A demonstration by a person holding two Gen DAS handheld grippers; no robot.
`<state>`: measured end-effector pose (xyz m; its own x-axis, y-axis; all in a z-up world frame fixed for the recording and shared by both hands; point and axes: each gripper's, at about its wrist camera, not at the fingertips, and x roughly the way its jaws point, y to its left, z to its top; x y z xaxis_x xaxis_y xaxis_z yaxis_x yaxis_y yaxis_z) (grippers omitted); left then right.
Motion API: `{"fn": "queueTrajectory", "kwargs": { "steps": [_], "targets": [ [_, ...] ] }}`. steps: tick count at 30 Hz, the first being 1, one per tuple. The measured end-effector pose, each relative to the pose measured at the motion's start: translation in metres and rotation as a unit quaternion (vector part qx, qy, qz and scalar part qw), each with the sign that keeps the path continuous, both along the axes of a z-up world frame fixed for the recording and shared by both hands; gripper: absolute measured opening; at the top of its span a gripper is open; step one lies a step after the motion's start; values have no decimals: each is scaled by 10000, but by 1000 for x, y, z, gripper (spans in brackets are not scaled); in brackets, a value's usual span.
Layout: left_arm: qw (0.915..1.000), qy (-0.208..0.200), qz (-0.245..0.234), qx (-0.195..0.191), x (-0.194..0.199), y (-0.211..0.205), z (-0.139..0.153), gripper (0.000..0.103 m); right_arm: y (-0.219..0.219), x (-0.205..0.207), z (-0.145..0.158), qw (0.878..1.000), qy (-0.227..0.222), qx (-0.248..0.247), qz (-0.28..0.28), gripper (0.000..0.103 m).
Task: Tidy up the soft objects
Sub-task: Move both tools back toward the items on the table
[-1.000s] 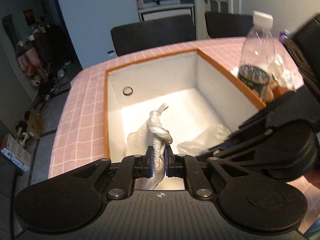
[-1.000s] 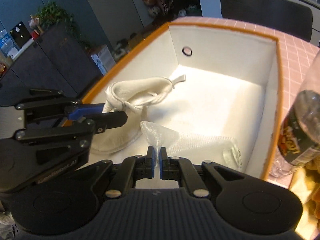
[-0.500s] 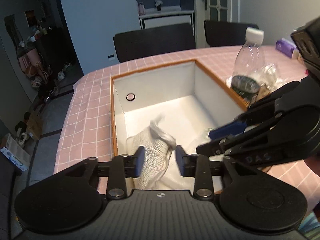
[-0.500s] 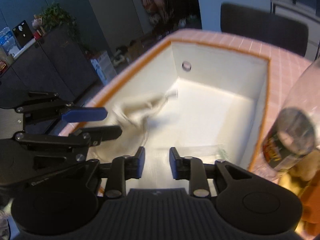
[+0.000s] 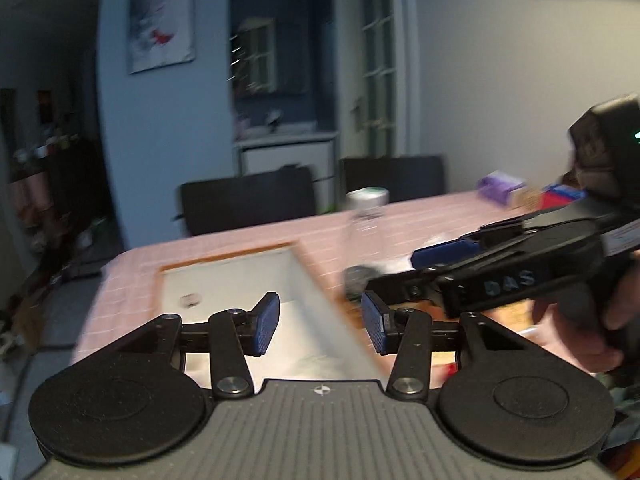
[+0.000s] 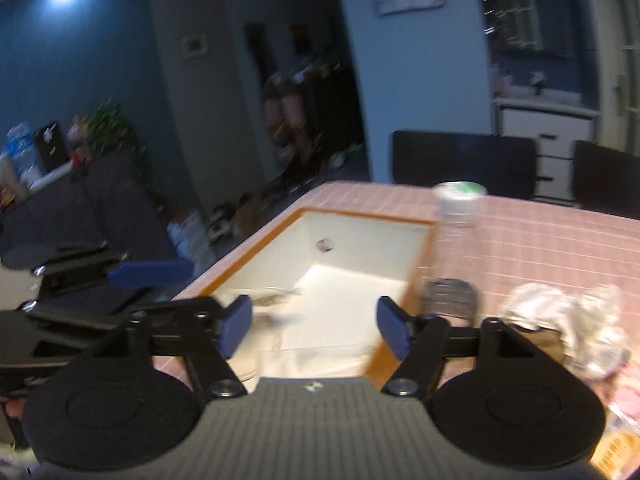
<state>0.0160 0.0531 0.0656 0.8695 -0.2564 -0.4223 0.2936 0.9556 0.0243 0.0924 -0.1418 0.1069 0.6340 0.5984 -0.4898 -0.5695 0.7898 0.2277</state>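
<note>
Both grippers, left gripper (image 5: 320, 322) and right gripper (image 6: 314, 330), now gape empty above the box (image 6: 420, 264); white cloths (image 6: 320, 320) lie inside, released. Bottle (image 6: 456, 240) stands just right.

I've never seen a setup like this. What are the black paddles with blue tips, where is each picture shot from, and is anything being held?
There is no robot here: a person carries a hand-held gripper in each hand, with a fisheye camera looking along its two blue-tipped fingers. One view belongs to the left hand-held gripper, the other to the right hand-held gripper; each also shows in the other's picture. Both are open and hold nothing. Below is a pink checked table with an orange-rimmed white box containing pale cloth. Beside the box stand a clear bottle and crumpled plastic.
</note>
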Motion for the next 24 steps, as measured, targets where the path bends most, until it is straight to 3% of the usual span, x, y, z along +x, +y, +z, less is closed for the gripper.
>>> {"fn": "queueTrajectory", "kwargs": {
  "steps": [5,11,14,15,17,24],
  "targets": [
    [9972,-81,-691,-276,0,-48,-20,57,-56,-18,-11,9953,-199,-31,-944,81],
    [9915,161,-1230,-393,26,-94,-69,61,-115,-25,-46,9786,-36,-194,-2049,81],
    [9926,284,-1129,-353,38,-112,-95,76,-132,-25,-63,9673,178,-265,-2514,82],
    [9930,323,-1091,-305,41,-116,-103,77,-139,-27,-70,9635,236,-308,-2650,90],
    [9940,474,-955,-225,44,-126,-118,78,-149,-27,-85,9555,303,-395,-2909,97],
    [9941,968,-361,-335,47,-145,-158,82,-162,-9,-130,9399,692,-567,-3296,98]
  ]
}}
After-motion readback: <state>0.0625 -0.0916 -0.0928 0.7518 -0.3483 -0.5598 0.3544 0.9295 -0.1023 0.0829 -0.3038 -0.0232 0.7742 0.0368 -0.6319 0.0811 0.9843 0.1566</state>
